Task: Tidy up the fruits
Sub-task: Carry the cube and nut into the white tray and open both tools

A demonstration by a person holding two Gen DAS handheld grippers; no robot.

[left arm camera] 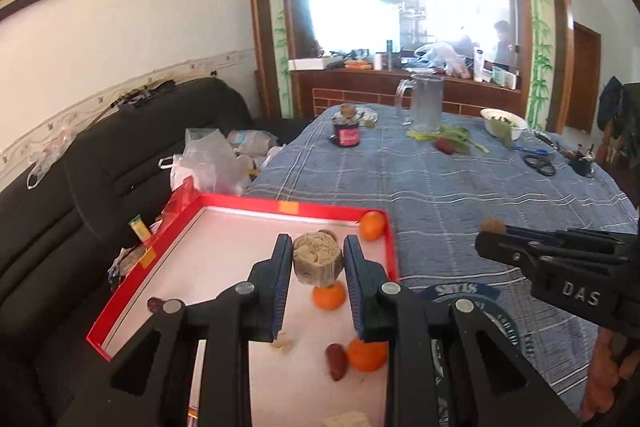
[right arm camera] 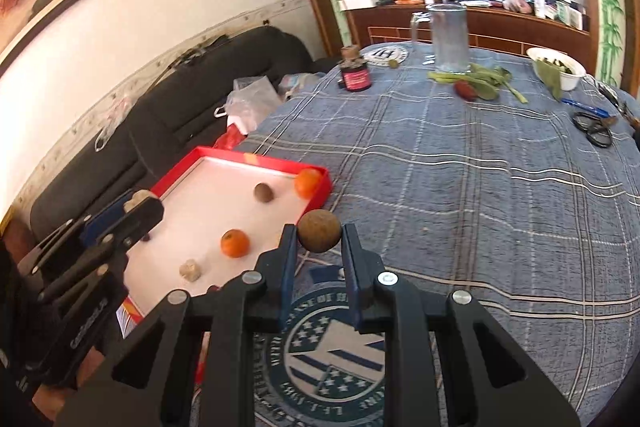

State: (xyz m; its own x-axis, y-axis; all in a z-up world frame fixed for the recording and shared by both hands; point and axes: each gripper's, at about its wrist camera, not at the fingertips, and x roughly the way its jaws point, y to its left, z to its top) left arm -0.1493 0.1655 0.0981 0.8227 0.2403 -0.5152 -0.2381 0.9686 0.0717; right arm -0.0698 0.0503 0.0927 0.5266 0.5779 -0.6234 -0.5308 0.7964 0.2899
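Observation:
My left gripper (left arm camera: 318, 243) is shut on a beige crumbly chunk (left arm camera: 318, 259), held above the red tray (left arm camera: 256, 205) with its white floor. Three oranges (left arm camera: 329, 295) (left arm camera: 372, 225) (left arm camera: 367, 353), a dark red date (left arm camera: 336, 367) and a small beige piece (left arm camera: 282, 343) lie in the tray. My right gripper (right arm camera: 320, 229) is shut on a round brown fruit (right arm camera: 320, 233), just off the tray's near right corner (right arm camera: 326, 187) and over the blue plaid cloth. In the right wrist view a second brown fruit (right arm camera: 264, 192) lies in the tray, and the left gripper (right arm camera: 144, 203) shows at the left.
The plaid-covered table (right arm camera: 480, 187) carries a glass jug (right arm camera: 448, 39), a dark jar (right arm camera: 355, 75), leafy greens (right arm camera: 480, 79), a white bowl (right arm camera: 556, 67) and scissors (right arm camera: 594, 131) at the back. A black sofa (left arm camera: 80, 187) with plastic bags (left arm camera: 208, 159) stands to the left.

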